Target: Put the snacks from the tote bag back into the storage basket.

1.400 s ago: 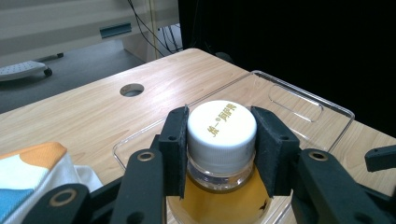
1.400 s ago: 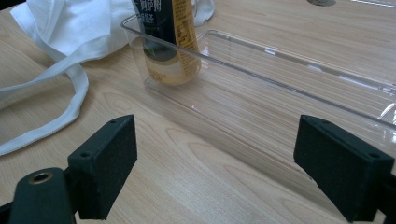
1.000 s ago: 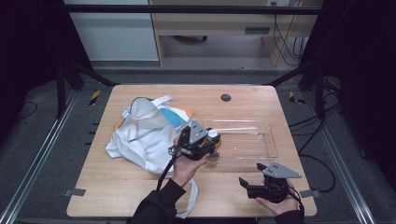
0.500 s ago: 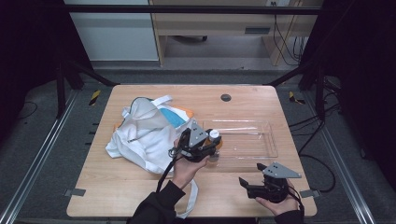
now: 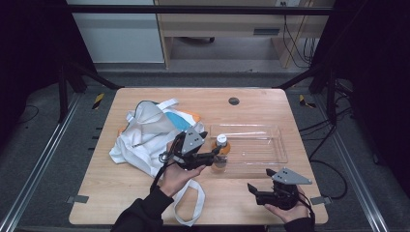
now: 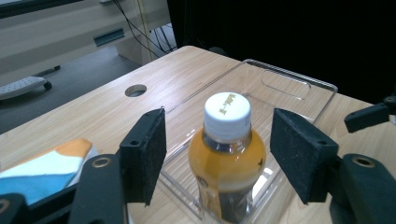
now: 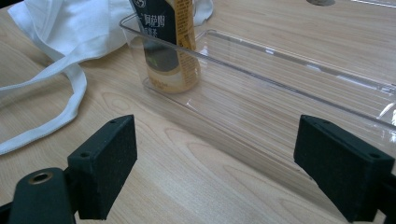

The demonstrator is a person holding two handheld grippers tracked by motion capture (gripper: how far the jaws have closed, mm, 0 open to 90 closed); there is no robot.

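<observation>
Upright in the left end of the clear tray (image 5: 270, 145): orange bottle (image 6: 227, 161), white cap up, long axis vertical. Flanked, untouched, by left tool (image 6: 229, 156) just opened. White bag (image 5: 145, 135) beside, probably touching the tray. Right tool (image 7: 219, 163) wide, empty, above table (image 5: 145, 188).

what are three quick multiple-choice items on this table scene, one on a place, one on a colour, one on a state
1. Where does the bottle stand?
A. in the clear tray
B. on the white bag
C. on the floor

2. What colour is the bottle's cap?
A. red
B. white
C. black

3. How are the left tongs set?
A. clamped on the cap
B. open, pads clear of the bottle
C. shut on the bag's strap

Key: 1 A, the bottle stands inside the tray's left end, upright. 2 B, the left gripper view shows a white cap. 3 B, the tongs have just been opening and gaps show on both sides of the bottle between them.
</observation>
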